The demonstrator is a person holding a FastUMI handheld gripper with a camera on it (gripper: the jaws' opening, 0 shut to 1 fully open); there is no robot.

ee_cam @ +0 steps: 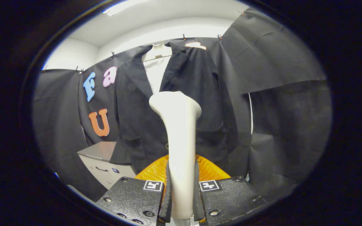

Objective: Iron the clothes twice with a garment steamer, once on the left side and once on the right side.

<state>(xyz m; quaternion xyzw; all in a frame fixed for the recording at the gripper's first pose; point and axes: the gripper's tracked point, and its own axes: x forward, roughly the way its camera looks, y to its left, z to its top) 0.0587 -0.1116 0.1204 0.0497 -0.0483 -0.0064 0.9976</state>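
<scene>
A: How far along did the ironing look?

B: Hard to call. The garment steamer (178, 131) was already in hand, so the pickup was done. Nothing on the cloth told me whether either pass had been made. I judged both sides were probably left to do, or at least one.

A: Take me across it, left to right.

B: At the left, low down, a grey box (101, 157) stood by the booth wall. Next came the jacket's left front panel, then the open front with the white shirt (156, 73) under it, then the right panel. The dark jacket (196, 103) hung on a hanger (195, 45) against the wall.

A: And the gripper?

B: The gripper (181, 194) was closed on the steamer's handle, both fingers pressing its sides. The steamer stood upright between them, its head flaring out beyond the fingertips, in front of the jacket's middle. Whether the head touched the cloth I could not tell. Something orange and ribbed (211, 169) sat just behind the fingers.
</scene>
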